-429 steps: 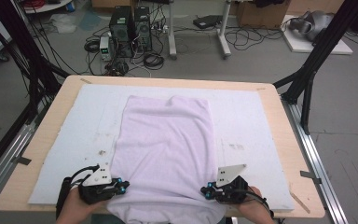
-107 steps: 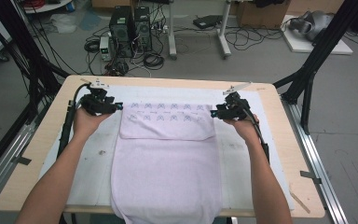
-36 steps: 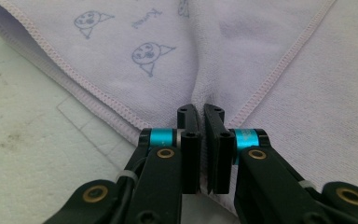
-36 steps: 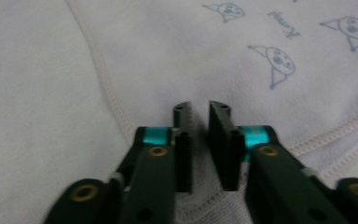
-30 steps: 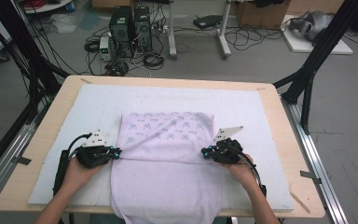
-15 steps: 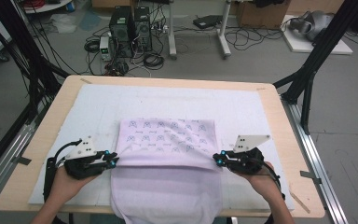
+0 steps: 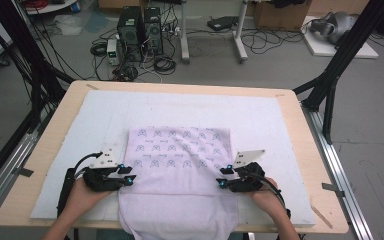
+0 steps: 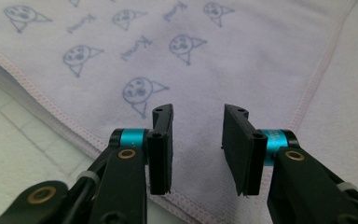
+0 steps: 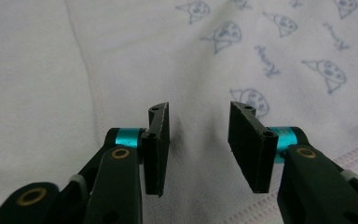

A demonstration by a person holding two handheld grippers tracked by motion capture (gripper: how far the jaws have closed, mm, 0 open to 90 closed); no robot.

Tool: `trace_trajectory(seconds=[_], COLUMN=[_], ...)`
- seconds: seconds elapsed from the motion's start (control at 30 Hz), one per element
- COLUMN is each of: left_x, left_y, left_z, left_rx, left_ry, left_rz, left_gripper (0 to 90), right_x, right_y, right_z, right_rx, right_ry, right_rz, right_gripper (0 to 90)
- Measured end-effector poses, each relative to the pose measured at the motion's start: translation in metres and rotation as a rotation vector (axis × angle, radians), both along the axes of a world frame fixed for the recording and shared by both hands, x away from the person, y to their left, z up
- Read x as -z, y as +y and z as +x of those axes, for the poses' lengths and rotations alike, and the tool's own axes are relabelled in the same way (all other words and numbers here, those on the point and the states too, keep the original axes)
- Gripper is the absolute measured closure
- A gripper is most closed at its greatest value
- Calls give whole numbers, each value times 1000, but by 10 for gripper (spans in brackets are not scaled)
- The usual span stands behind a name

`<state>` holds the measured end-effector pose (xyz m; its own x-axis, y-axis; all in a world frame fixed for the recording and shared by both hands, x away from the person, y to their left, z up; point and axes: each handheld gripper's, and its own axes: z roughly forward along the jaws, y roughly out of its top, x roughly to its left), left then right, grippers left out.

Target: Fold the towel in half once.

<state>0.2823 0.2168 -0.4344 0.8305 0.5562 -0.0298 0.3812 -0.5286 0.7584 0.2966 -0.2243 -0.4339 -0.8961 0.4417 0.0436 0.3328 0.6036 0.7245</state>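
Cloth [image 7: 180, 170] of pale lilac, printed with small blue faces on its folded-over upper part, is spread on the white mat [image 7: 280, 125] in the lower centre of the high view, its near end hanging over the table [image 7: 310, 150] edge. The left gripper [image 7: 127, 173] is seen at the fold's left corner, lower left of the frame; its jaws have just been opening and stand parted, nothing pinched between them. The right gripper [image 7: 221, 177] sits at the fold's right corner, likewise released, its jaws just opened above the fabric. Hemmed edges are shown in both gripper views.
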Motion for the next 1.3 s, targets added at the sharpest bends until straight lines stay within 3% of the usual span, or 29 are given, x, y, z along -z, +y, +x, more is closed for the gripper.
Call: trace_trajectory(seconds=[0.07, 0.13, 0.27, 0.5, 0.83, 1.03, 1.1, 1.2, 1.3], left_x=[6, 9, 10, 2, -24, -31, -31, -32, -33], left_y=[-2, -1, 3, 5, 14, 14, 13, 13, 13], left_z=[1, 0, 5, 2, -16, -42, -46, -37, -19], left_rx=[13, 0, -5, -3, 4, 49, 63, 33, -13], left_ry=[21, 15, 44, 22, -37, -45, -46, -55, -67], left_rz=[9, -15, -51, -71, -95, -91, -86, -65, -77], left_gripper=[676, 738, 860, 877, 877, 877, 857, 693, 633], right_x=[7, 9, 9, 0, -27, -35, -37, -37, -38], right_y=[2, 2, 2, -4, -10, -15, -16, -19, -21], right_z=[0, -1, 0, -2, -18, -44, -52, -44, -25], right_rx=[6, 13, 5, 4, -23, -61, -85, -41, 23], right_ry=[19, 16, 13, 14, -41, -37, -31, -21, -25], right_rz=[-18, 6, 8, 57, 137, 158, 165, 167, 153], right_gripper=[641, 714, 818, 859, 858, 856, 817, 679, 631])
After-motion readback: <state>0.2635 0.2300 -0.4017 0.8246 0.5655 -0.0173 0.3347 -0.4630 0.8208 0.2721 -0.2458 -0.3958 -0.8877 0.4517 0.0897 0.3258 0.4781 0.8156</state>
